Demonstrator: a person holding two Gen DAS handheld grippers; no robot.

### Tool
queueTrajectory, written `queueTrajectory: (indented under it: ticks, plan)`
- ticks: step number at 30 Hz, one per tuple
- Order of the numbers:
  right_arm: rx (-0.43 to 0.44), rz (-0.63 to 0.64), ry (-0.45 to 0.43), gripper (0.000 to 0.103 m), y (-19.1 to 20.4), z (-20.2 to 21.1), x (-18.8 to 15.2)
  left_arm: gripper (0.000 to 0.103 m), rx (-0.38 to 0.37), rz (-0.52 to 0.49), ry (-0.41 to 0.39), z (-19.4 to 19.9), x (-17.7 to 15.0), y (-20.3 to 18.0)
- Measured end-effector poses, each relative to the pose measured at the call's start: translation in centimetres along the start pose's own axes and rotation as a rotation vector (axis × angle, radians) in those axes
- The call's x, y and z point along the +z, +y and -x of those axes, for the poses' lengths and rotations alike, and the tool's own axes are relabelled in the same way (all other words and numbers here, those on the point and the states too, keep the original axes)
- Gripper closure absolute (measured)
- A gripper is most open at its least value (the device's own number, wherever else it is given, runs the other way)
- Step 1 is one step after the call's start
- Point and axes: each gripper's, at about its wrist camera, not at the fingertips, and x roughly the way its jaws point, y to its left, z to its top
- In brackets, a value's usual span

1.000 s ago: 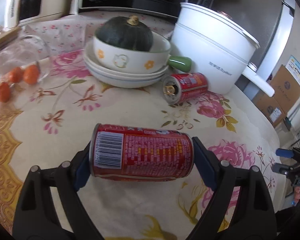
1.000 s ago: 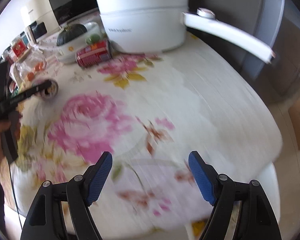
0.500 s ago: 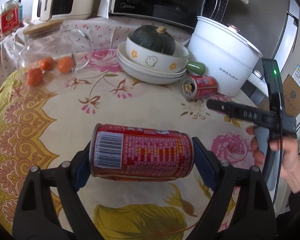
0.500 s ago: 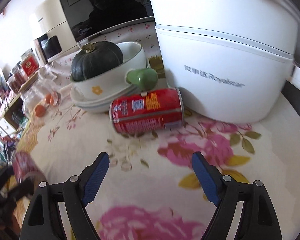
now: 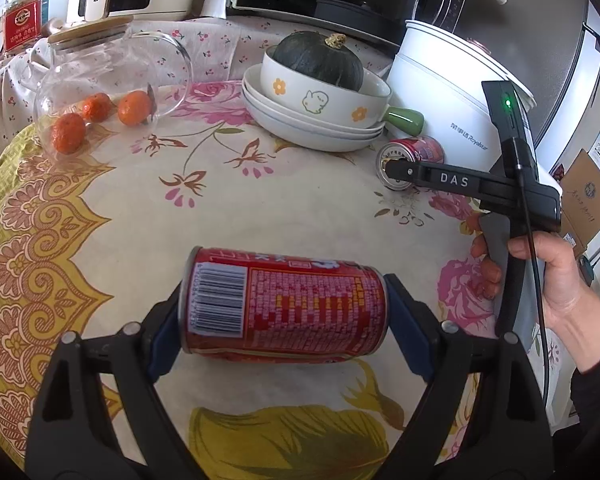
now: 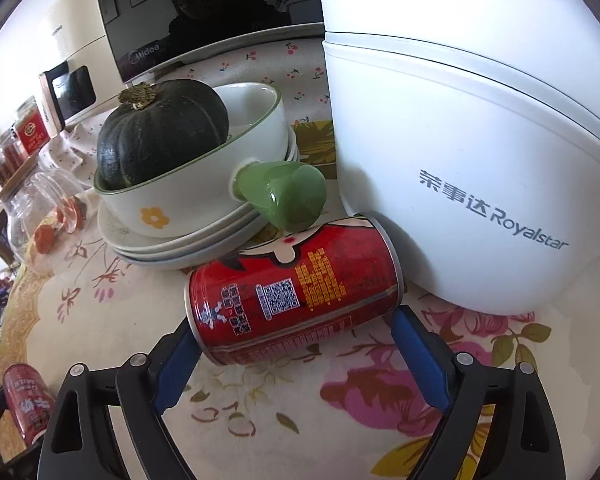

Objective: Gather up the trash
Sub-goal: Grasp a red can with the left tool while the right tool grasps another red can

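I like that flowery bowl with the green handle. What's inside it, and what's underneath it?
A dark green pumpkin sits inside the bowl. Underneath is a stack of white plates. The pumpkin hides the bowl's bottom, so anything beneath it cannot be seen.

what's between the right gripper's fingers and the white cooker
In the right wrist view, a red can lies on its side between the open right gripper and the white cooker, its far end close against the cooker's base.

L gripper (image 5: pixel 284 312) clamped, R gripper (image 6: pixel 296 344) agape
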Motion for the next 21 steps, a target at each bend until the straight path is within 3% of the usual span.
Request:
queueTrajectory:
  ticks: [13, 21]
  plan:
    - [0.046, 0.005, -0.017, 0.011, -0.2, -0.6, 1.5, 0.014, 0.001, 0.001, -0.004, -0.1, -0.1, 0.0]
    - [0.047, 0.035, 0.02, 0.012, -0.4, 2.6, -1.2, 0.014, 0.003, 0.017, 0.013, 0.0, 0.1, -0.7]
